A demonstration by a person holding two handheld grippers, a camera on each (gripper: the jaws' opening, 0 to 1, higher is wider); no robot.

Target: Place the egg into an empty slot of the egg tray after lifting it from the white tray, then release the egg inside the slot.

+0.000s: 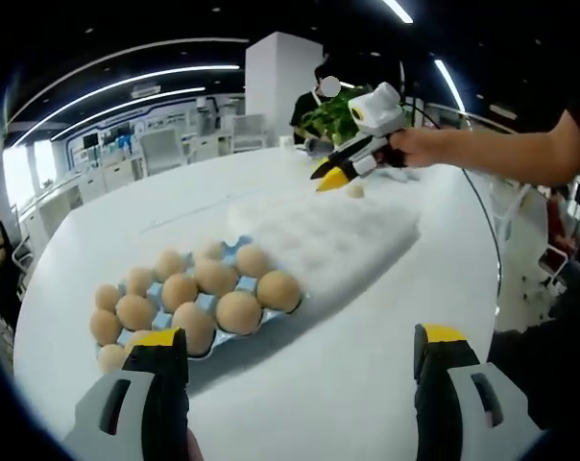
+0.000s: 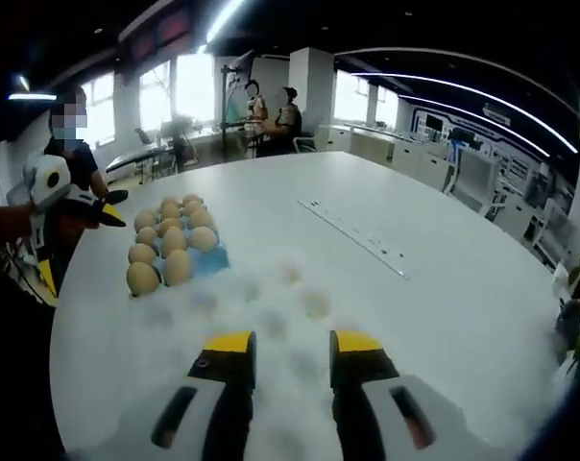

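A broad round white desk (image 1: pixel 367 384) carries everything. On it lies the white tray (image 1: pixel 328 235), a pale frosted sheet of dimples, and touching its edge sits the blue egg tray (image 1: pixel 199 293), most of its slots filled with brown eggs. In the right gripper view the egg tray (image 2: pixel 175 245) lies to the left, with the white tray (image 2: pixel 271 317) directly ahead of the jaws; a few eggs rest in its dimples, one egg (image 2: pixel 316 305) just beyond the jaw tips. The left tool (image 1: pixel 295 351) hovers low over the near edge of the desk, its yellow-tipped jaws spread wide with nothing between them, the egg tray just beyond its left jaw. The right tool (image 2: pixel 290 344) hangs above the white tray, its jaws a modest gap apart and gripping nothing. In the left gripper view the right tool (image 1: pixel 330 178) is held by a hand (image 1: pixel 420 146) above the far end of the white tray, close to a single egg (image 1: pixel 355 190) lying there.
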